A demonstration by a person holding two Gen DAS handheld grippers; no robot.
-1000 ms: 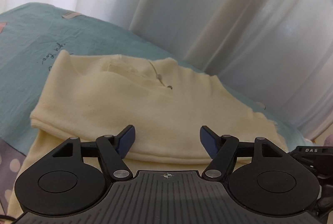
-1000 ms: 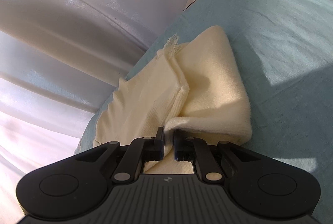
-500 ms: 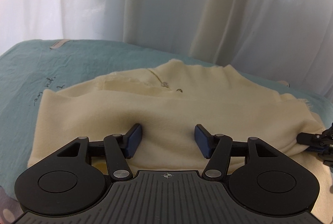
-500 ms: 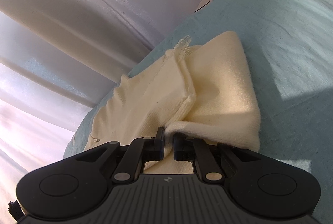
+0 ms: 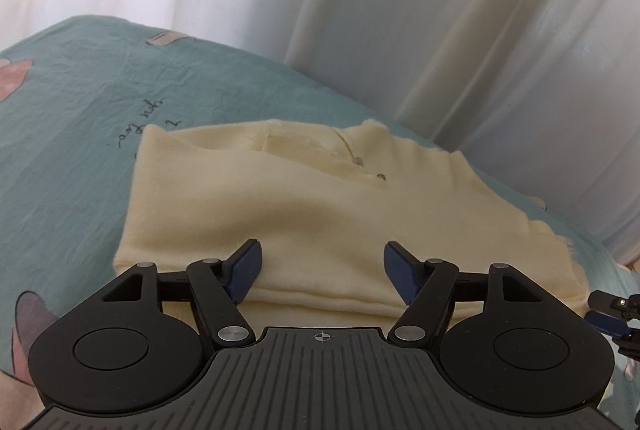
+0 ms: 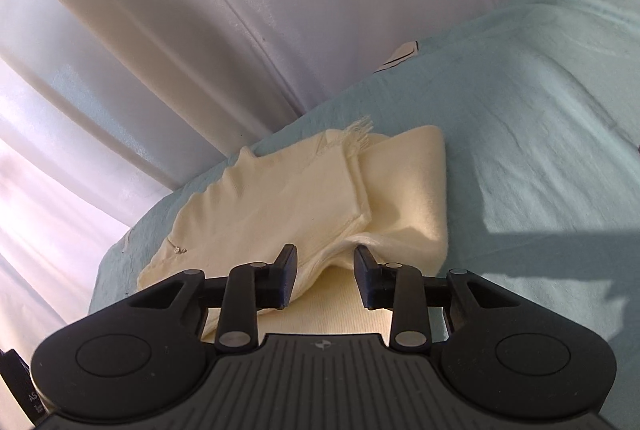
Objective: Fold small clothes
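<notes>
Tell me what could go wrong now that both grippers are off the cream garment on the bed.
1. The folded layer of the cream garment bulges up between the opening right gripper; it may spring back and undo the fold.
2. The left gripper, also opening, hangs over the near fold; pulling back low could snag and drag it.
3. The frayed corner lies near the edge of the bed by the curtain; a tug might slide it off.

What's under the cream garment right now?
The cream garment lies folded on a teal bedsheet, which shows all around it. Its own lower layer peeks out at the near edge. Anything between the layers is covered.
</notes>
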